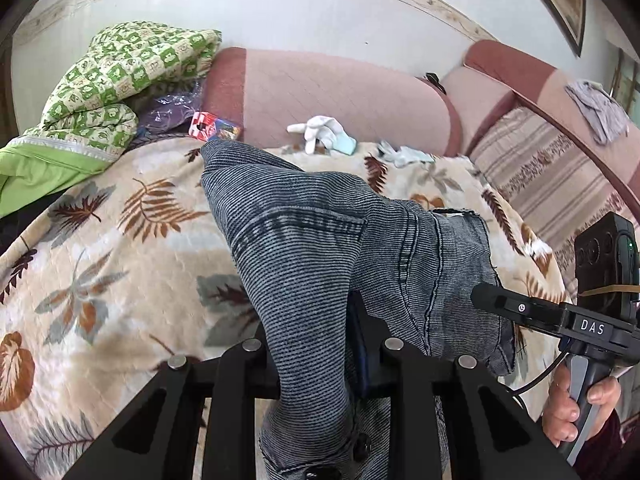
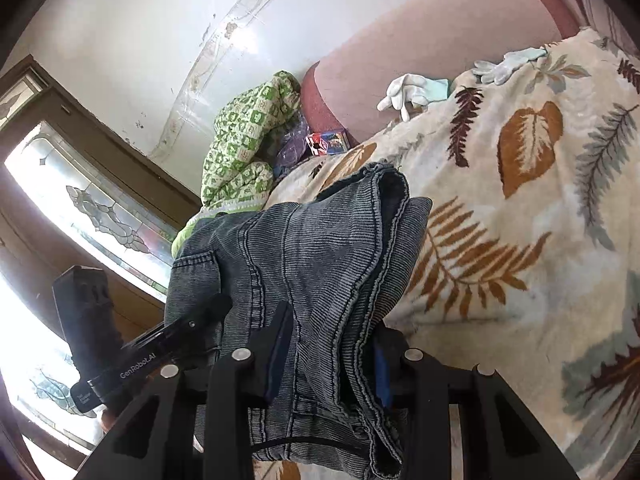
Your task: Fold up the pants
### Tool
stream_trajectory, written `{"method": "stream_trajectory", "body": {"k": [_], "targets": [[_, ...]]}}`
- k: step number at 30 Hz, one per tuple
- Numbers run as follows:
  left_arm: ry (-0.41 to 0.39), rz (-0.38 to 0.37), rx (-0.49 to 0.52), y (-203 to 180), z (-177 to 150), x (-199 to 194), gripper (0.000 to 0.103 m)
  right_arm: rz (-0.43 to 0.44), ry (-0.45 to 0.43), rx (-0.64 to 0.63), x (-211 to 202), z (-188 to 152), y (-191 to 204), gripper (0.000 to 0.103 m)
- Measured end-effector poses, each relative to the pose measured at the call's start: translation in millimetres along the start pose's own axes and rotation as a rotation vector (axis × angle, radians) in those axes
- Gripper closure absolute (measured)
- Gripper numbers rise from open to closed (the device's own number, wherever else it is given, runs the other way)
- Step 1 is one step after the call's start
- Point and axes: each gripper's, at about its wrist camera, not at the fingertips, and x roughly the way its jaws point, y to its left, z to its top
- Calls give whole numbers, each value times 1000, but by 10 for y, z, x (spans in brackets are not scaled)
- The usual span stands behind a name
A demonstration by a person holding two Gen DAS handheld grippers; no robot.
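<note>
We have a sofa (image 1: pixel 340 92) covered by a leaf-print blanket (image 1: pixel 100 240), and over it the pants (image 1: pixel 320 248), gathered and bunched in several layers and lifted clear of the blanket at our end. Both tongs are clenched on denim: the left tongs (image 1: pixel 316 364) pinch one thick fold, the right tongs (image 2: pixel 332 360) grip a stack of layers near a seam. To do this step well, we judge we should keep both grips firm and level, draw the cloth taut between them so the layers line up, then lower it flat onto the open blanket before letting go. White gloves (image 1: pixel 320 132) lie well apart by the backrest; we should lay the fold short of them.
</note>
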Motion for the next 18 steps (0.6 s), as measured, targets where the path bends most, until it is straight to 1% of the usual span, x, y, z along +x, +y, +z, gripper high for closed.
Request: {"method": "stream_trajectory", "body": {"k": [5,7,9,11,12,13,14,15,16,17,18], "targets": [[-11,17,-16,124,136,161,77,10,-18,-3,199,229,-13,65],[2,36,-10,164,136,302,76,10,-14,9,305,281,-62,65],[33,63,-5,212,112,492,75,-7,2,17,444,294,-138,65],[78,111,7,266,53,743,68,-31,38,39,626,272,-255,65],[101,155,24,290,14,867,58,-54,58,53,713,249,-329,65],[126,219,40,317,-32,983,51,-95,70,58,792,235,-392,63],[146,256,43,349,-65,1056,48,-150,80,53,854,214,-447,63],[155,257,32,383,-82,1072,45,-181,89,57,891,196,-502,62],[145,252,22,400,-79,1031,44,-176,101,78,895,188,-555,49],[130,256,22,399,-63,959,43,-166,110,109,864,192,-594,45],[99,277,32,378,-35,855,43,-162,104,130,793,203,-606,44]]}}
